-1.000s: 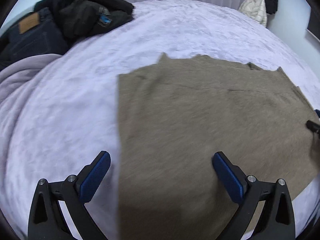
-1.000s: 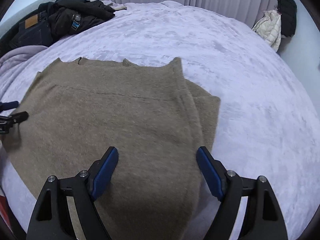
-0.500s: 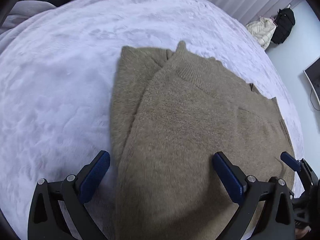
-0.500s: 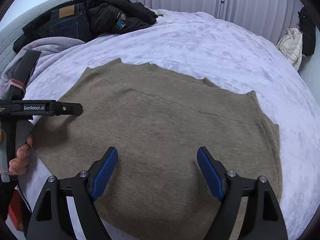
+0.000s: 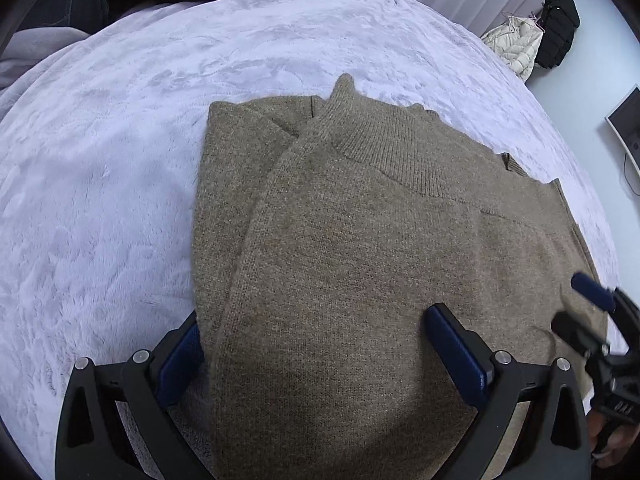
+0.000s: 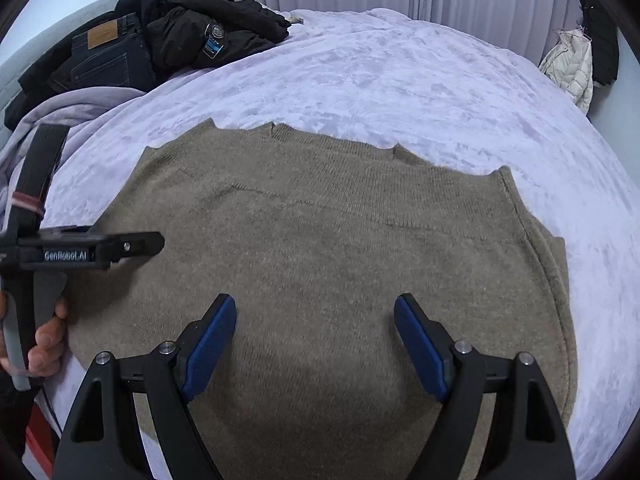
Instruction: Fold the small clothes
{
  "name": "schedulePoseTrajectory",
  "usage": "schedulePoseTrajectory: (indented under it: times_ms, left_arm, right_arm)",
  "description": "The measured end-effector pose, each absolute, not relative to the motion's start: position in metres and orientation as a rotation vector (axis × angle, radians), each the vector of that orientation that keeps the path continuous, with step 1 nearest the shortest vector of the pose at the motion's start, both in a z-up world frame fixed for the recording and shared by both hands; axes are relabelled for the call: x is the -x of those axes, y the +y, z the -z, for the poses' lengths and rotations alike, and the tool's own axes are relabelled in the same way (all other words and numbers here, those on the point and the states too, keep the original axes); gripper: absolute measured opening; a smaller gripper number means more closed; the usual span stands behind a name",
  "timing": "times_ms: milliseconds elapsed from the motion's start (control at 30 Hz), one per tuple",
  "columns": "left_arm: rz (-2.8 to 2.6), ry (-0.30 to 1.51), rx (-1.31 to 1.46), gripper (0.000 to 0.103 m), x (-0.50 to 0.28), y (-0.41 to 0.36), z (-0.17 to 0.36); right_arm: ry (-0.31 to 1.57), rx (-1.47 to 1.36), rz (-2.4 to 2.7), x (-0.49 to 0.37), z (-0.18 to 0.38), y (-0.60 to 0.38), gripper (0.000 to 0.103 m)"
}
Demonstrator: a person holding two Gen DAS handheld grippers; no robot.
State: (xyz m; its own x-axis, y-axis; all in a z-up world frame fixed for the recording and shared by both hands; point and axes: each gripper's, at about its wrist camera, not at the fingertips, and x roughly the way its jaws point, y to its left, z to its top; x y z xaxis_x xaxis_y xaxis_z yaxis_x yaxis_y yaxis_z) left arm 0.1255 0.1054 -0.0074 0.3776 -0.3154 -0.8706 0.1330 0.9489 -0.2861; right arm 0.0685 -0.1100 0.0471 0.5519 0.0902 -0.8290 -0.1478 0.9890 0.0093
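At the bottom of the left wrist view, the left hand-held gripper (image 5: 320, 354) hangs low over a tan knit sweater (image 5: 380, 260), its blue pads (image 5: 456, 356) spread wide with nothing between them but cloth lying flat beneath; the near-left pad is partly tucked behind the garment's folded left edge. The right hand-held gripper (image 6: 316, 344), at the bottom of its own view, is likewise parted and holds nothing.

The sweater fills the centre of both frames, spread on a pale lilac plush bed (image 5: 120, 160), one side already turned under so a doubled strip shows along the left of the left wrist view.

The risk, judging from here: with neither tool gripping, a pinch that catches only the top layer could drag the doubled strip open and undo the fold. The fuzzy bedcover may also cling to the knit, bunching it as it slides.

Toward the upper left of the right wrist view lies a heap of dark jackets and jeans (image 6: 160, 48); at upper right, coats (image 6: 576, 60) hang by the curtains.
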Motion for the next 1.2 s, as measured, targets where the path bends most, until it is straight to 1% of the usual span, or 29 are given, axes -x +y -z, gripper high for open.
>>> schedulePoseTrajectory:
  times_ms: [67, 200, 267, 433, 500, 567, 633, 767, 867, 1000, 1067, 1133, 1200]
  left_arm:
    - [0.284, 1.142, 0.172, 0.103, -0.124, 0.105, 0.007]
    - [0.285, 1.13, 0.159, 0.103, -0.122, 0.106, 0.008]
    - [0.291, 1.127, 0.163, 0.103, -0.122, 0.107, 0.008]
    - [0.301, 1.112, 0.165, 0.103, -0.121, 0.108, 0.009]
    - [0.298, 1.123, 0.174, 0.103, -0.121, 0.11, 0.006]
    - [0.316, 1.128, 0.222, 0.103, -0.12, 0.115, -0.006]
    - [0.343, 1.087, 0.304, 0.103, -0.119, 0.125, -0.025]
    - [0.327, 1.063, 0.356, 0.103, -0.134, 0.127, -0.057]
    - [0.378, 1.057, 0.337, 0.103, -0.147, 0.101, -0.071]
    - [0.434, 0.952, 0.264, 0.103, -0.141, 0.065, -0.092]
    - [0.492, 0.97, 0.213, 0.103, -0.145, 0.039, -0.083]
    - [0.511, 1.022, 0.15, 0.103, -0.157, 0.019, -0.061]
    - [0.372, 1.063, 0.039, 0.103, -0.173, 0.016, -0.034]
  right_arm:
    - [0.987, 0.071, -0.139, -0.082, -0.046, -0.101, 0.084]
    - [1.043, 0.177, -0.14, -0.098, -0.025, -0.087, 0.084]
    - [1.035, 0.112, -0.151, -0.095, -0.027, -0.108, 0.084]
    - [1.057, 0.065, -0.023, -0.088, -0.032, -0.176, 0.084]
    - [1.061, 0.022, -0.015, -0.088, -0.042, -0.181, 0.084]
    - [1.035, 0.023, -0.008, -0.093, -0.055, -0.166, 0.084]
    - [1.007, 0.044, -0.065, -0.105, -0.063, -0.14, 0.084]
    - [0.987, 0.138, -0.098, -0.137, -0.059, -0.09, 0.084]
    - [1.015, 0.113, -0.025, -0.151, -0.047, -0.089, 0.084]
    - [0.999, 0.006, 0.003, -0.144, -0.047, -0.116, 0.084]
    - [0.986, -0.037, 0.012, -0.14, -0.046, -0.133, 0.084]
    - [1.024, -0.068, 0.021, -0.149, -0.037, -0.149, 0.084]
    - [1.025, -0.068, 0.043, -0.155, -0.03, -0.168, 0.084]
